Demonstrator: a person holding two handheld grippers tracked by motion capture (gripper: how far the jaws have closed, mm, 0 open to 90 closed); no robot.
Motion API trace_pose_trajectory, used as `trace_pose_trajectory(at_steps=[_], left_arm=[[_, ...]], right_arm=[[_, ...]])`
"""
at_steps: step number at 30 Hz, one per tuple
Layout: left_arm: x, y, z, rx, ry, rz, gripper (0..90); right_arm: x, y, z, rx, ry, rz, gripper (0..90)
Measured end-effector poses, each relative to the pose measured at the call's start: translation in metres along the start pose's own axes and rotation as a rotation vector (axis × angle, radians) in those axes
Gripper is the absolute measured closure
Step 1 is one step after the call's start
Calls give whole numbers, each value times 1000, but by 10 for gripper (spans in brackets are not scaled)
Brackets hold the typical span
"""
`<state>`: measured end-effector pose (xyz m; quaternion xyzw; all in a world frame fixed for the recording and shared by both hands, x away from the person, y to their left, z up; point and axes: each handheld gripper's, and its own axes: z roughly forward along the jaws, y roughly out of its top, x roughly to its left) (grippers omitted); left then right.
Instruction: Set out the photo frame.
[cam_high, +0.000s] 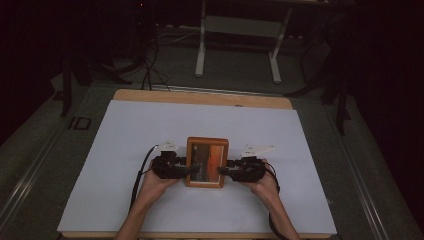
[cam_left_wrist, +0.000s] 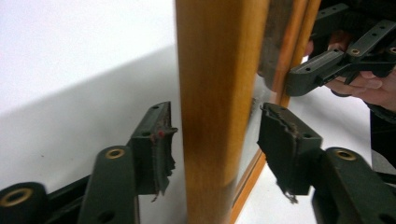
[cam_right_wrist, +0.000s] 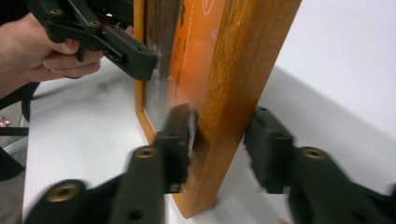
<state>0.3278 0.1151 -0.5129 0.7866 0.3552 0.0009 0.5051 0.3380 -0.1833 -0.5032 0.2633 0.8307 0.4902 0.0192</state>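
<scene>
One white sheet (cam_high: 150, 150) is covering the one table (cam_high: 200, 96), and one wooden picture frame (cam_high: 207, 162) is standing on it, nearer to the front edge than to the back edge and about midway between the left and right edges.

Two grippers are flanking the frame. The left gripper (cam_left_wrist: 215, 144) is having its jaws spread around the frame's side bar, and both pads are standing clear of the wood. The right gripper (cam_right_wrist: 219, 140) is also spread around the opposite bar; one pad seems to be touching the front face and the other is apart, so nothing is being pinched.

In my judgement, the frame is risking to tip over, because neither claw is holding it.
</scene>
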Motion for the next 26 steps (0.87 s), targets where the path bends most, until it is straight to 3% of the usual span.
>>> trace_pose_trajectory(at_steps=[10,14,19,22,25,26], left_arm=[[-5,-2,-14,-27,27,18,397],[-8,-7,-29,-44,87,51,382],[-8,-12,-47,-61,190,51,368],[-8,-21,-55,-41,263,74,366],[-4,-33,-64,-7,349,65,351],[-4,-33,-64,-7,349,65,345]], right_arm=[[-1,0,-8,-21,0,6,406],[-2,1,-19,-42,-18,9,374],[-4,2,-32,-59,-43,12,338],[-6,-2,-38,-40,-70,5,316],[-12,-8,-45,-21,-117,16,289],[-16,-10,-48,-14,-141,22,277]])
